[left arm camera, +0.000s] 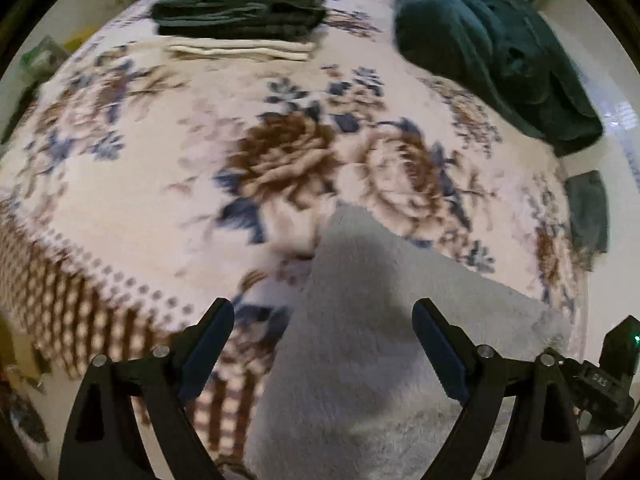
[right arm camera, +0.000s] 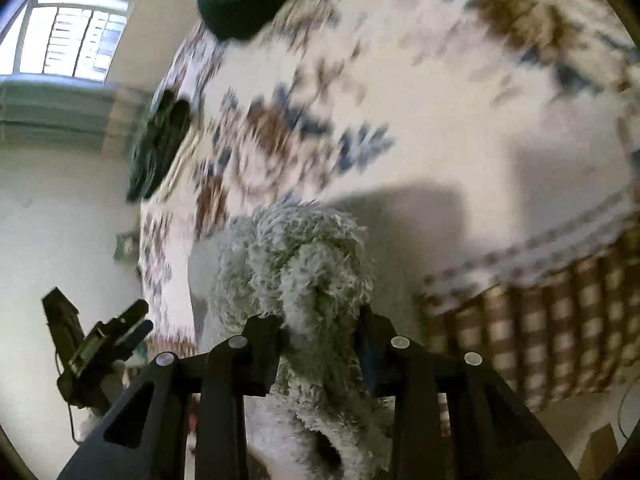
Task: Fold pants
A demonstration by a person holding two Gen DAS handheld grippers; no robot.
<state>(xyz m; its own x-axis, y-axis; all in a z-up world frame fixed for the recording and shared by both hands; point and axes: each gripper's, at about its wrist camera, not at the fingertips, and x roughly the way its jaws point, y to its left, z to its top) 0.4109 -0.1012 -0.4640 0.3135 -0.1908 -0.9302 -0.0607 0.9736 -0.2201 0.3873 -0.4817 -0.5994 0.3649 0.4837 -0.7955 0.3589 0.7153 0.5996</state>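
Observation:
Fluffy grey pants [left arm camera: 380,320] lie over the near edge of a bed with a floral blanket [left arm camera: 168,184]. My left gripper [left arm camera: 324,316] hangs above them, its jaws wide open and nothing between its fingers [left arm camera: 438,344]. In the right wrist view a bunched fold of the grey pants [right arm camera: 312,264] rises between the fingers of my right gripper [right arm camera: 320,328]. That gripper is shut on the fold. The left gripper [right arm camera: 132,320] also shows at the lower left of the right wrist view, beside the bed's edge.
A folded stack of dark green and cream clothes [left arm camera: 240,16] sits at the far side of the bed. A loose heap of dark green cloth [left arm camera: 500,56] lies at the far right, with a small green piece [left arm camera: 588,208] near the right edge. A window [right arm camera: 72,40] stands beyond the bed.

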